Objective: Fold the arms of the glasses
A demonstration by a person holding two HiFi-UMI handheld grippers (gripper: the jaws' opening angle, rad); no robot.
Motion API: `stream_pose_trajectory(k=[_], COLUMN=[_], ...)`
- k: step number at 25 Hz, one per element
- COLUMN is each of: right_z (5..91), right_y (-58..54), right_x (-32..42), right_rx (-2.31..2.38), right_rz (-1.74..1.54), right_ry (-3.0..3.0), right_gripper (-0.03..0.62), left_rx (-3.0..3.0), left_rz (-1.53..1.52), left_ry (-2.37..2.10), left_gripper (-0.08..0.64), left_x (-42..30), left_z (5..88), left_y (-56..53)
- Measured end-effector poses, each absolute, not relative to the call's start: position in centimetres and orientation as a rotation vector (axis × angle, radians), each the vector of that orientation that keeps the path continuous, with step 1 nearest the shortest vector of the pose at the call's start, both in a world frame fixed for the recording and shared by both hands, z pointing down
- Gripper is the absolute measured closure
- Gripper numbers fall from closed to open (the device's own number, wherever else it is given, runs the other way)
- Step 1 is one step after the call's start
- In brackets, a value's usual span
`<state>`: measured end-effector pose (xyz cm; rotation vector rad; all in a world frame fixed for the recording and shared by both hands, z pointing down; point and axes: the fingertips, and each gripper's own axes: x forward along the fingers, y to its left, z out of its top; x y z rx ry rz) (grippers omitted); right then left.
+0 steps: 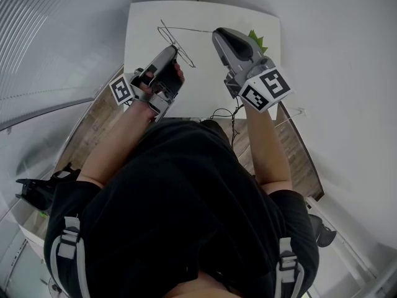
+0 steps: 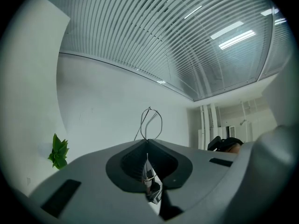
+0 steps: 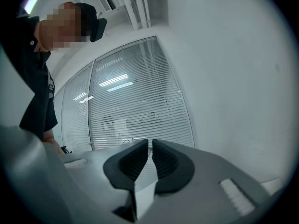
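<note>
You'll find no readable words, numbers or brands here. The left cube (image 1: 122, 90) and right cube (image 1: 267, 89) carry only square markers (patterns, not letters).

Your white table (image 1: 205, 85) lies bare across the centre of the frame, so a hand can sweep low over it there, with only a dark cable (image 1: 224, 112) crossing at its near edge. Higher in the frame the thin wire glasses (image 1: 186, 28) span from the left gripper (image 1: 172, 48) to the right gripper (image 1: 217, 33), barring the gap between them. A green plant (image 1: 256, 40) blocks the table's upper right corner, just behind the right gripper, and walls close both sides.
</note>
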<state>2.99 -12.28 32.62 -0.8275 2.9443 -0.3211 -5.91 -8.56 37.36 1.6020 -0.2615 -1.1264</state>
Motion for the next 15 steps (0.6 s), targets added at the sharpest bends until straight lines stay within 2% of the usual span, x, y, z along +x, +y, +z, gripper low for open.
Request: stream_pose_trajectory(k=[15], right_z=[31.6], right_y=[-8.2], right_x=[2.0], right_rx=[-0.732], right_rz=[-0.312], right_ry=[2.948], right_gripper=[0.575], left_rx=[1.601], left_rz=[-1.182], left_ry=[-0.334], left_gripper=[0.547], left_x=[-6.5], left_z=[36.8], left_y=[-8.9])
